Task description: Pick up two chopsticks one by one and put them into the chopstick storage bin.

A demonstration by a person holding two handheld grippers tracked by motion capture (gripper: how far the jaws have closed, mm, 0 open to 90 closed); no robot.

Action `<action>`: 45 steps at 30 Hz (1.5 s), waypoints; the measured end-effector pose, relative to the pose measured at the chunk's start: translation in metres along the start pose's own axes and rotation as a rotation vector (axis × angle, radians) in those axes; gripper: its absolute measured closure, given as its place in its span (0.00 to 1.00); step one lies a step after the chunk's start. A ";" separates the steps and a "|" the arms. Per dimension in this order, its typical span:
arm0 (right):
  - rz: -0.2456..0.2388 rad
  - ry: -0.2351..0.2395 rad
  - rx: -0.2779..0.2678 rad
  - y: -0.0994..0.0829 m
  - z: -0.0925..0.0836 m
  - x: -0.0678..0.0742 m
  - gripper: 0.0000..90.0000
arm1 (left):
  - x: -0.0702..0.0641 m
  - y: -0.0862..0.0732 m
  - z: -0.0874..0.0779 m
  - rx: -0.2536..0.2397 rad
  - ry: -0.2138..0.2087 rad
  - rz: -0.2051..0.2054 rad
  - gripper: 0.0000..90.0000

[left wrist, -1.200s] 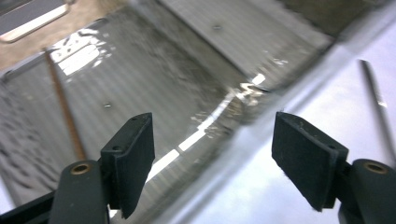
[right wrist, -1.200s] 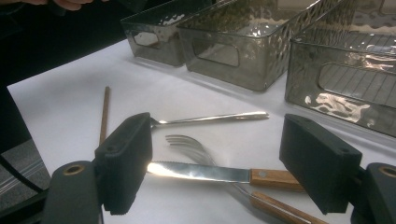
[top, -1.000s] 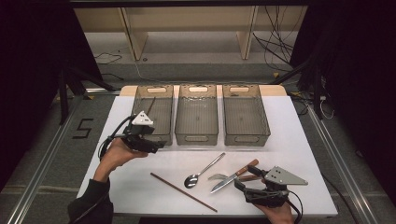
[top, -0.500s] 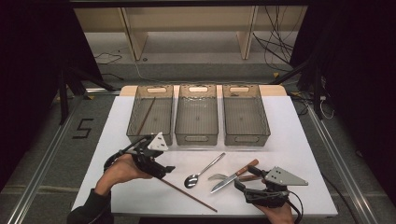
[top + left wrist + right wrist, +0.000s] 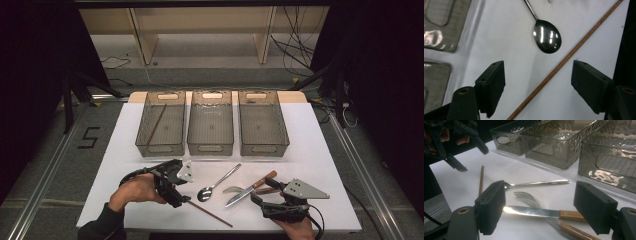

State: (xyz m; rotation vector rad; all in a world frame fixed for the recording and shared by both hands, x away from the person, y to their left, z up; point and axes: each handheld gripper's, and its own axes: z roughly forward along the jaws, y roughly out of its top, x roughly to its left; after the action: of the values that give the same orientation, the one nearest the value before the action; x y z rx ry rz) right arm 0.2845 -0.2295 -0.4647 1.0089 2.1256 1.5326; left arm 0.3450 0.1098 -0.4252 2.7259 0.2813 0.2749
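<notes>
Between our left fingers (image 5: 537,86), which stand wide apart and have just closed in a touch, runs a brown chopstick (image 5: 564,61) lying flat on the white surface (image 5: 506,37); the pads do not press on it. From the left gripper view the chopstick slants from 7 o'clock up to 1 o'clock, and the bowl of a spoon (image 5: 547,36) lies just beside it at 12 o'clock. Seen from the high view, our left gripper (image 5: 181,195) sits at about 7 o'clock on the surface (image 5: 320,150), over the near end of the chopstick (image 5: 212,215), with the spoon (image 5: 217,183) at its 3 o'clock.

Our right fingers (image 5: 540,211) are also wide apart and grip nothing. Between them in the right gripper view lie a knife (image 5: 541,212) with a wooden handle and a fork (image 5: 530,197) crossing under it, the spoon's handle (image 5: 539,183) farther off at 12 o'clock. From above, our right gripper (image 5: 272,202) rests at 5 o'clock on the surface, the knife (image 5: 250,188) just at its 11 o'clock.

Three clear bins stand in a row toward 12 o'clock: the left bin (image 5: 145,145) holds a second chopstick (image 5: 156,125), with the middle bin (image 5: 210,145) and the right bin (image 5: 263,145) alongside.
</notes>
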 end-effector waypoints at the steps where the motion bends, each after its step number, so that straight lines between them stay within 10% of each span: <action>1: -0.001 0.001 0.000 0.000 0.000 0.000 0.29 | -0.001 0.001 0.002 0.014 -0.008 0.014 0.31; 14: -0.001 0.002 0.001 0.000 0.000 0.000 0.29 | -0.011 0.010 0.019 0.123 -0.048 0.154 0.43; 45: 0.001 0.004 0.002 0.000 0.001 0.000 0.29 | -0.011 0.014 0.045 0.215 -0.117 0.224 0.64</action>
State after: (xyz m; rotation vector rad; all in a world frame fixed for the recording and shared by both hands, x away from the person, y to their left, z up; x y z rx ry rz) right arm 0.2848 -0.2287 -0.4650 1.0088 2.1300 1.5346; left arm 0.3473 0.0790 -0.4625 2.9759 -0.0297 0.1520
